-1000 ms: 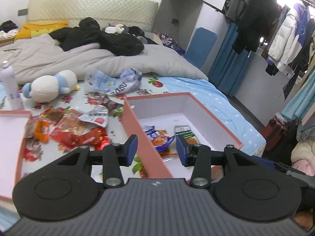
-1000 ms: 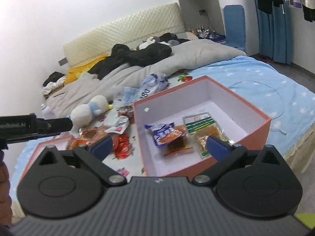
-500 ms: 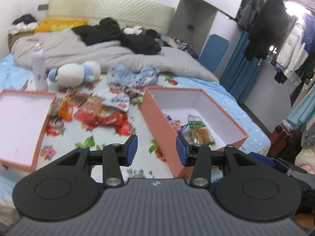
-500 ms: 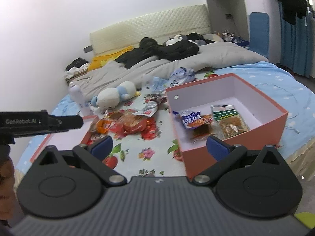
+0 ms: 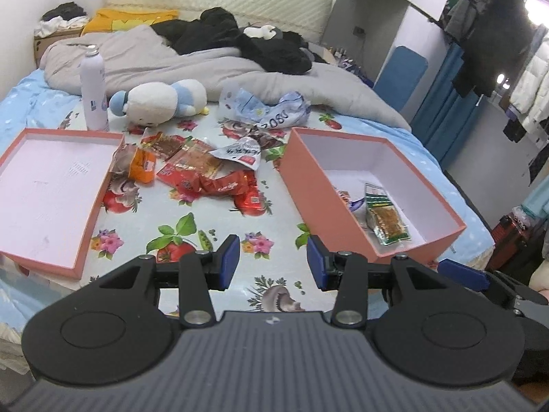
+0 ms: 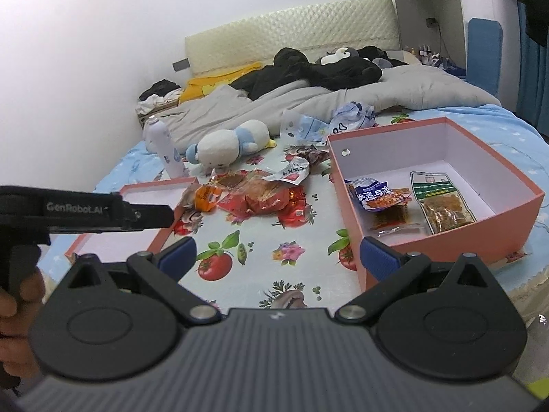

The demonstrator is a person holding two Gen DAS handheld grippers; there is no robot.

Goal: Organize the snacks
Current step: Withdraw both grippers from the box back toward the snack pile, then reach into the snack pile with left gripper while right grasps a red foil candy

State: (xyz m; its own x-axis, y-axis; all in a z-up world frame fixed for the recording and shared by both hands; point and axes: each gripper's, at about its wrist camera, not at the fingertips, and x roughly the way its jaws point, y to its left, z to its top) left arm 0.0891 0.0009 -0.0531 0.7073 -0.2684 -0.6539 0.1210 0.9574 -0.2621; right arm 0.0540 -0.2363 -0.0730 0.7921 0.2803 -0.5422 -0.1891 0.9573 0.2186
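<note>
Snack packets (image 5: 206, 175) heaped mid-frame on your floral cloth (image 5: 219, 240), between lid and box.

A white torn wrapper (image 6: 290, 173) tops the heap, print unreadable. The coral box (image 6: 456, 237) at right holds a blue packet (image 6: 372, 194) with Chinese characters and a green-labelled one (image 6: 439, 202). Your left gripper (image 5: 272, 262), marked "GenRobot.AI", and right gripper (image 6: 278, 254) stand apart, empty. At upper left, a spray can (image 5: 92, 92) and plush toy (image 5: 161, 101).

The bed (image 5: 405, 134) is carrying a floral cloth (image 5: 219, 240), where two pink boxes (image 5: 384, 202), loose snack packets (image 5: 202, 175), a plush toy (image 5: 161, 101) and a spray can (image 5: 92, 86) are lying.
</note>
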